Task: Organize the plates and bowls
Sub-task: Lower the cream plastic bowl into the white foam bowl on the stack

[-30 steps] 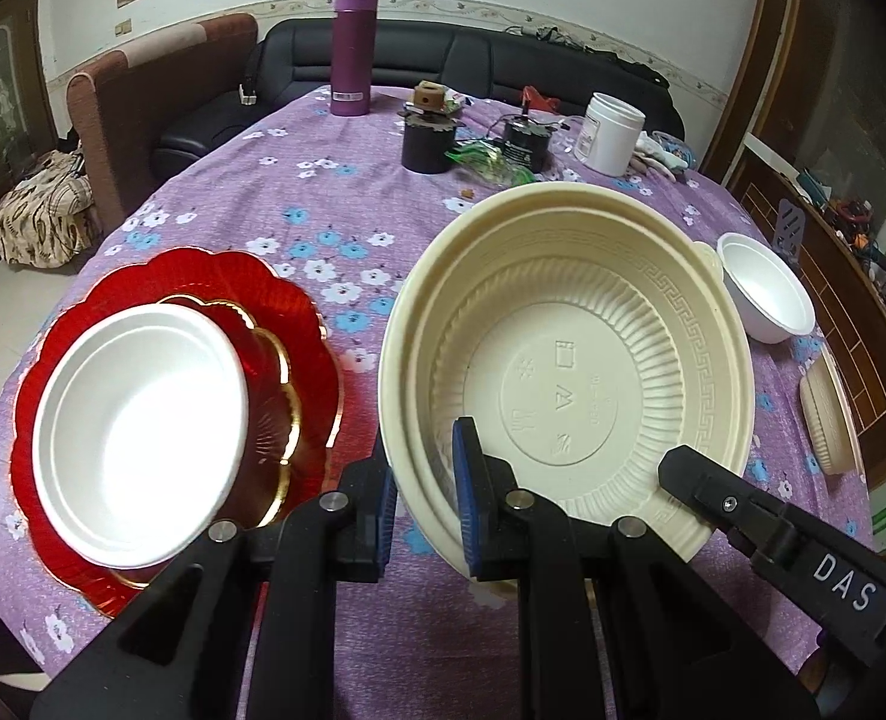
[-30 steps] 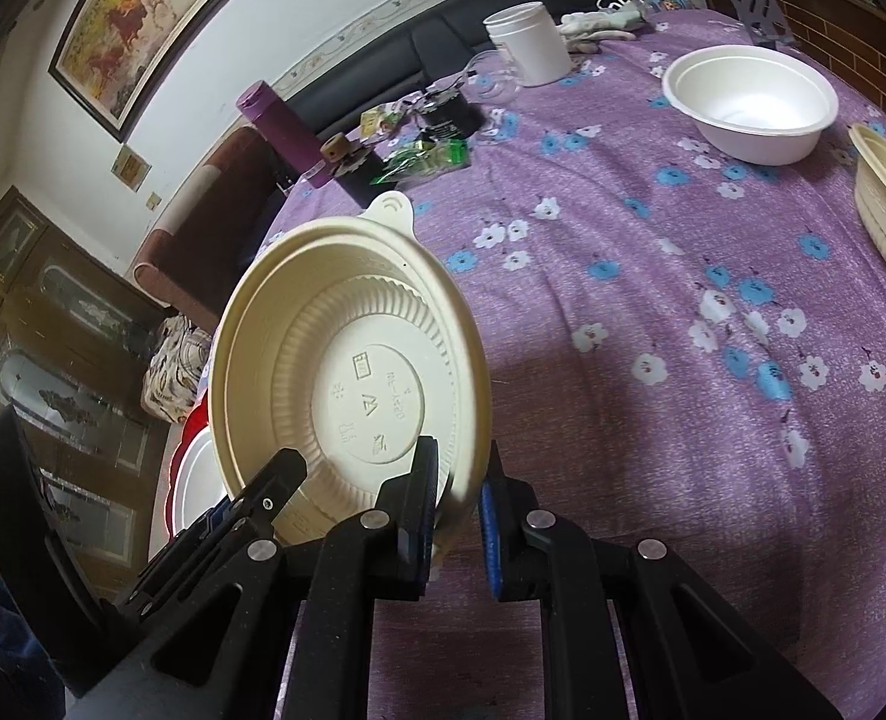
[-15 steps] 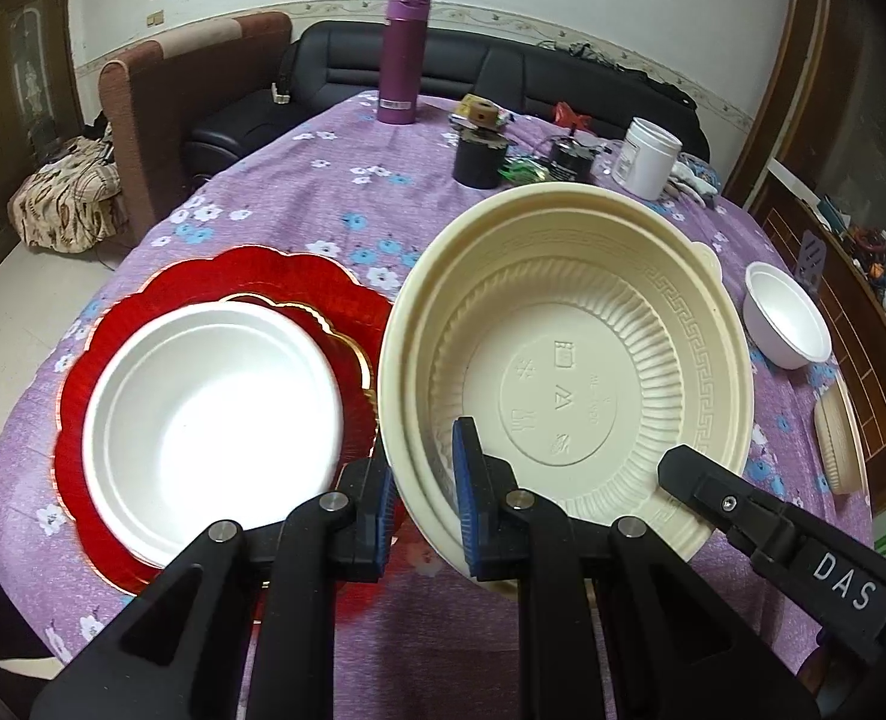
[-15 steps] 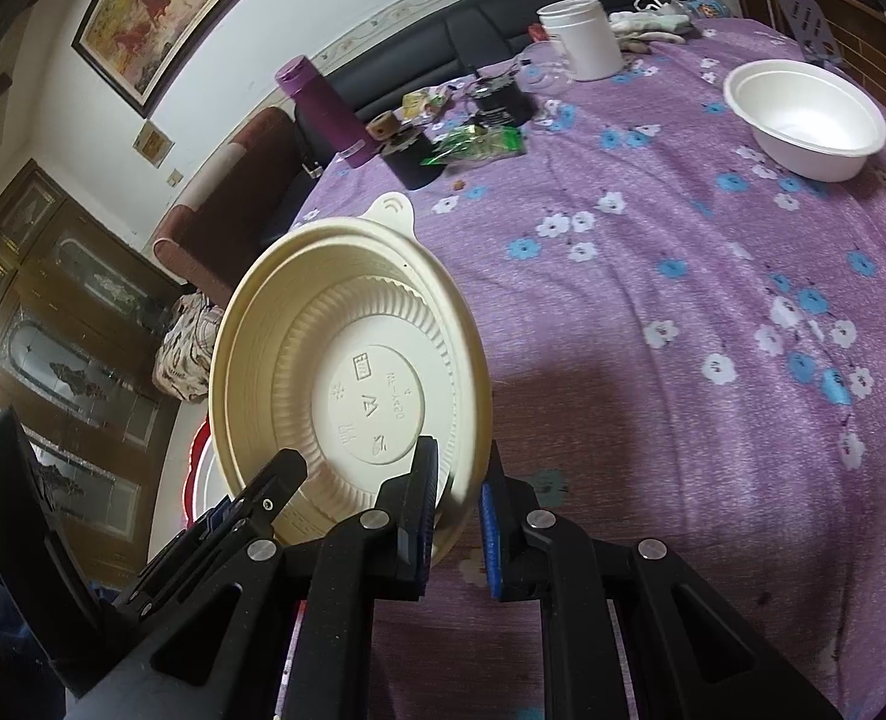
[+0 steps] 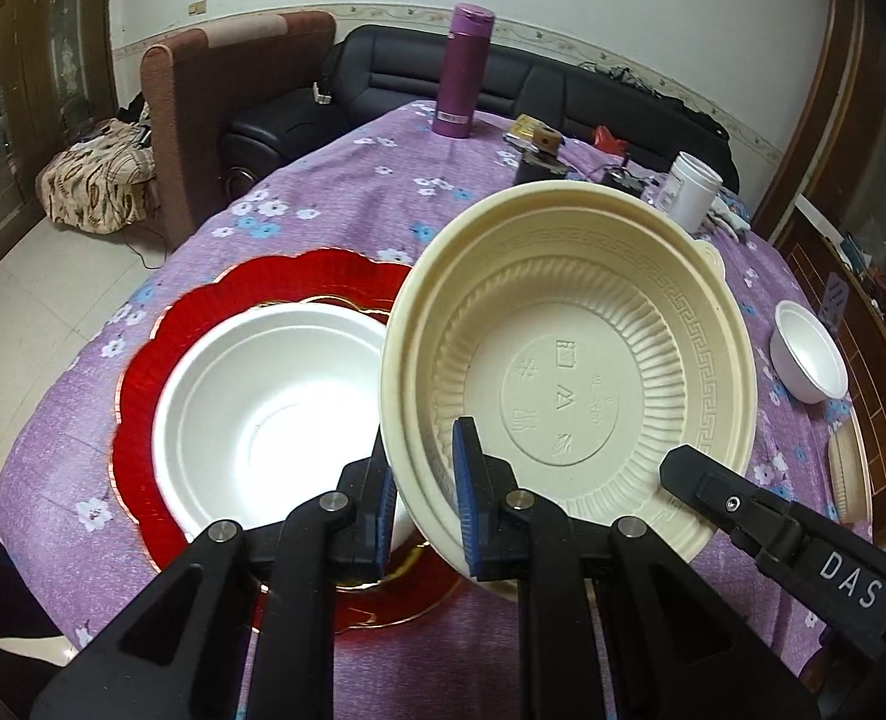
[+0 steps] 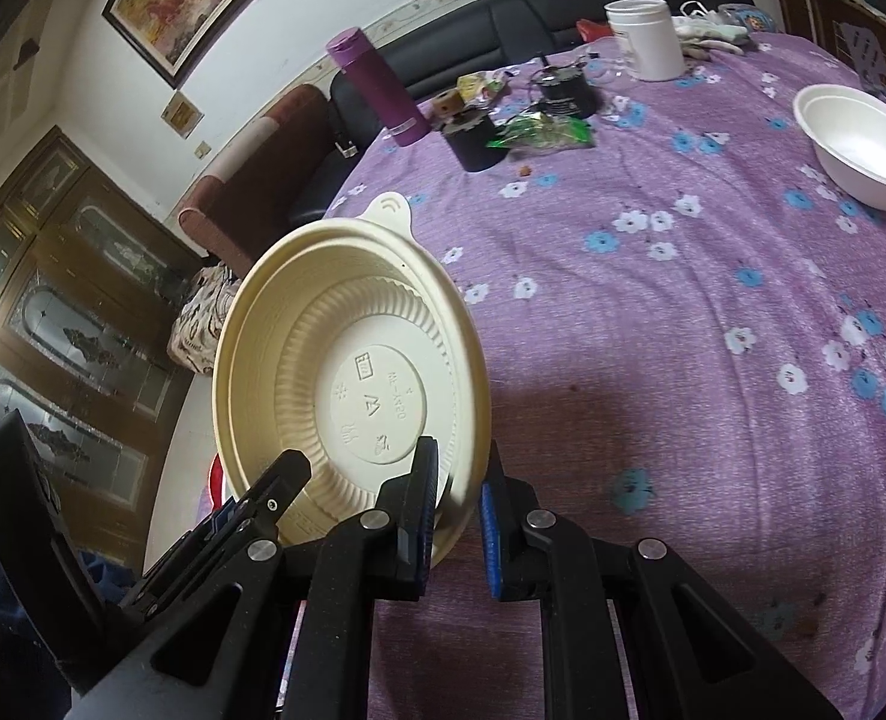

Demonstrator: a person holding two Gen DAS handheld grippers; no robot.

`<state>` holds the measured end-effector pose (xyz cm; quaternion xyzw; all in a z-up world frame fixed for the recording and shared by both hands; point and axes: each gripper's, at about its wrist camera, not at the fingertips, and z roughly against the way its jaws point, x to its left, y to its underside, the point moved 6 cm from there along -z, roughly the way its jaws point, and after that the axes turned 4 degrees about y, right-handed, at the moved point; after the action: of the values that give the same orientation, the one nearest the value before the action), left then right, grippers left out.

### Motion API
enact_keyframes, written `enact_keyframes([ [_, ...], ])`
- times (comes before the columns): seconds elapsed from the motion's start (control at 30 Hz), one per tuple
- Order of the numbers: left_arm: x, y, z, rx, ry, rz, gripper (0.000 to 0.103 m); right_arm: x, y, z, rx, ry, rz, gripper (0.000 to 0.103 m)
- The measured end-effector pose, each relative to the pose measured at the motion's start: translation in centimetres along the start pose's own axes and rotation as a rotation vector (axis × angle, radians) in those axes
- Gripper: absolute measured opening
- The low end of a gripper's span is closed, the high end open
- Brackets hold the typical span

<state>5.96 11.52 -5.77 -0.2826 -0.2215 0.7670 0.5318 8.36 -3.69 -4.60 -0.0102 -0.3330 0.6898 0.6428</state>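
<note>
A cream plastic bowl (image 5: 562,372) (image 6: 347,372) with a ribbed wall and a small tab hangs tilted above the purple flowered table. My left gripper (image 5: 425,504) is shut on its left rim. On the opposite rim my right gripper (image 6: 454,522) is shut, and it also shows at the lower right of the left wrist view. To the left lies a red scalloped plate (image 5: 143,420) with a white bowl (image 5: 263,420) in it; the cream bowl overlaps their right edge. A small white bowl (image 5: 808,360) (image 6: 856,144) stands far right.
Another cream dish (image 5: 847,468) lies at the table's right edge. At the back of the table stand a purple flask (image 5: 463,72), a white jar (image 5: 691,189), black cups (image 6: 472,135) and green wrappers. A black sofa and a brown armchair sit behind the table.
Both grippers have carried the cream bowl leftward; the red plate and white bowl now sit closer to it and partly behind its rim. The grips have not changed.
</note>
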Motion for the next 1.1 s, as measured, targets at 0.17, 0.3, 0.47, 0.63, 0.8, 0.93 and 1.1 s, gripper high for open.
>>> enact_keyframes([
  [0.17, 1.0, -0.2, 0.3, -0.008, -0.011, 0.015, 0.016, 1.3, -0.1, -0.3, 0.005, -0.009, 0.026, 0.012],
  [0.3, 1.7, -0.3, 0.5, -0.011, -0.022, 0.024, 0.016, 1.8, -0.2, -0.7, 0.011, -0.013, 0.039, 0.012],
  [0.47, 2.7, -0.3, 0.7, -0.012, -0.033, 0.036, 0.016, 2.6, -0.2, -1.2, 0.023, -0.018, 0.057, 0.012],
  [0.63, 3.6, -0.5, 0.9, -0.013, -0.045, 0.050, 0.016, 3.7, 0.0, -1.5, 0.031, -0.024, 0.075, 0.012],
  [0.8, 4.2, -0.5, 0.9, -0.014, -0.053, 0.059, 0.016, 4.5, 0.0, -1.8, 0.038, -0.027, 0.086, 0.012],
  [0.93, 4.6, -0.5, 0.8, -0.012, -0.057, 0.063, 0.016, 4.8, 0.1, -2.1, 0.045, -0.028, 0.092, 0.012],
  [1.1, 5.2, -0.5, 0.9, -0.012, -0.062, 0.072, 0.016, 5.4, 0.2, -2.5, 0.051, -0.030, 0.101, 0.012],
])
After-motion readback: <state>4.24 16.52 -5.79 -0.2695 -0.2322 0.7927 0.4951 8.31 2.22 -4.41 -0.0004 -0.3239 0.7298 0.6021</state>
